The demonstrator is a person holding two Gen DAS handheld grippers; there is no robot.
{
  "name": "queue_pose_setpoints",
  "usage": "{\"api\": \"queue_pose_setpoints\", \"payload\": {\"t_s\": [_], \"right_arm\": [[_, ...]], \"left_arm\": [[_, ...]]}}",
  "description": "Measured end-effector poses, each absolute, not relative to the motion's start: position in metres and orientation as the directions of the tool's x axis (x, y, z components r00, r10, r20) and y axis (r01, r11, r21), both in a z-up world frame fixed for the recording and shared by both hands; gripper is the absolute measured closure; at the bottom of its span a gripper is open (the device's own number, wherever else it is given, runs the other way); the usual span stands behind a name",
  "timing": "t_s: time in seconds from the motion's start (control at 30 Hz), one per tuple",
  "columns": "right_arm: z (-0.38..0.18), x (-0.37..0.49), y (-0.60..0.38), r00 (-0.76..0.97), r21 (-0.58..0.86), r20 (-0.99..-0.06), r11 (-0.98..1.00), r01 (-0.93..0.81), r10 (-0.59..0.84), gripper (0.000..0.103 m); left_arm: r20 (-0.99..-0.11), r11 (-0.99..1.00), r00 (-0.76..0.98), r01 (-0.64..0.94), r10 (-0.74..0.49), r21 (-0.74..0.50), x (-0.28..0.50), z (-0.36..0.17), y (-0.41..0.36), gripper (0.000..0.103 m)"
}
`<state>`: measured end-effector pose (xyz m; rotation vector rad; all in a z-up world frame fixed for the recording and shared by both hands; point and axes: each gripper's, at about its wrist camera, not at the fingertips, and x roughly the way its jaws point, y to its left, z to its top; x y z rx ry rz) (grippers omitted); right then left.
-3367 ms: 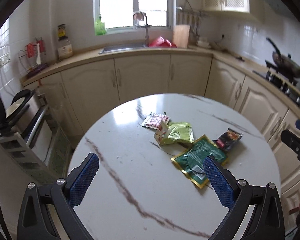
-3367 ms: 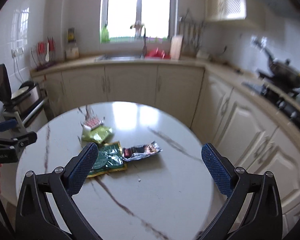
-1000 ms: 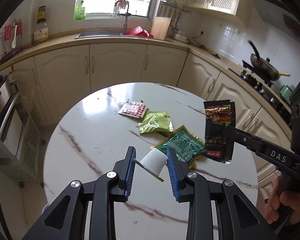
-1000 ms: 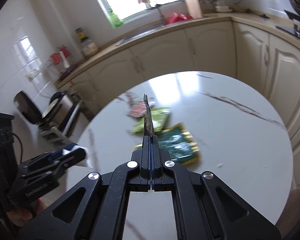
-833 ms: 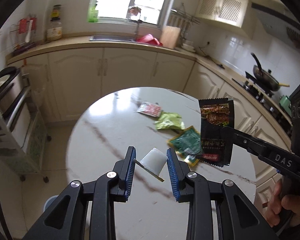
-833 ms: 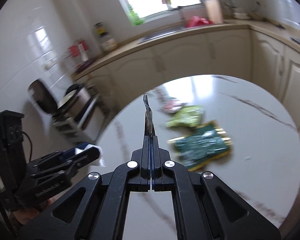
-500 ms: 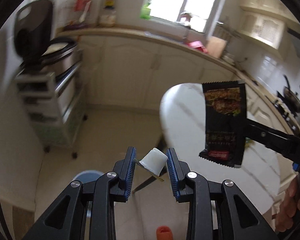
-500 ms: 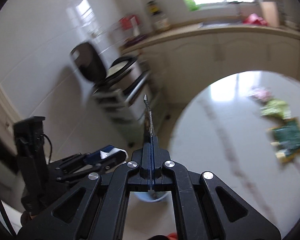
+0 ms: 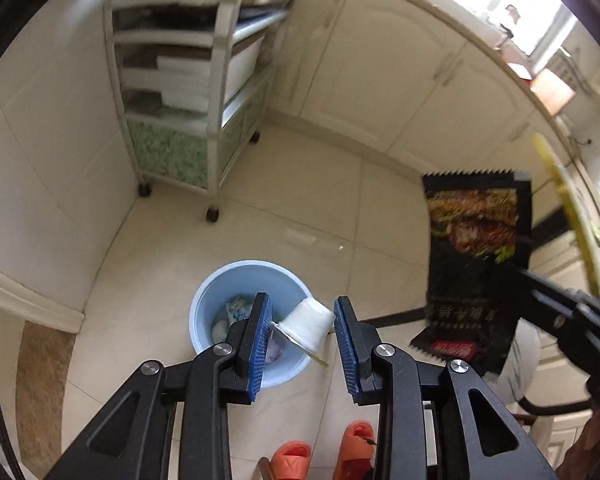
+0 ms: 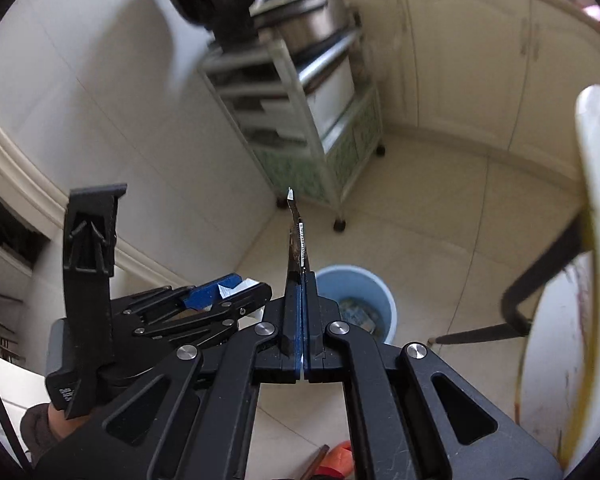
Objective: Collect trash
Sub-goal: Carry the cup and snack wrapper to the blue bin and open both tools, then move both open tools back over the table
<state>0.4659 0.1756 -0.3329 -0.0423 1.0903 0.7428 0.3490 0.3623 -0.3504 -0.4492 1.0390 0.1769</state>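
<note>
Left gripper (image 9: 302, 322): above a round pale-blue plastic bin (image 9: 220, 292) on the tiled floor. Jaws have just been opening; a small white plastic cup with peeled foil lid (image 9: 308, 324) sits between them, touching the right pad, a gap at the left.

Right gripper (image 10: 301, 280): jaws closed on a black printed snack wrapper (image 9: 476, 264), beside the bin.
</note>
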Motion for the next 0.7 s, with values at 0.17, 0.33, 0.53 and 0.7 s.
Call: {"api": "queue_pose_setpoints", "payload": {"t_s": [0.17,0.33,0.53,0.7], "right_arm": [[-0.378,0.491,0.198,0.191,0.316,-0.852,0.771,-0.553,0.487,0.102],[-0.414,0.506,0.214,0.123,0.333,-0.875,0.766,-0.549,0.468,0.101],[-0.414,0.503,0.206,0.146,0.317,-0.882,0.794,-0.519,0.448,0.075],[-0.359,0.486,0.188,0.286,0.258,-0.845,0.812,-0.524,0.452,0.049]], "left_arm": [[-0.882,0.877,0.464,-0.386,-0.082,-0.285,0.364,-0.371,0.372,0.053],[-0.9,0.85,0.434,-0.46,-0.037,-0.256,0.371,-0.376,0.378,0.046],[-0.897,0.839,0.44,-0.5,0.036,-0.212,0.37,-0.346,0.361,0.045],[-0.841,0.856,0.529,-0.482,0.114,-0.187,0.338,-0.287,0.326,0.045]]}}
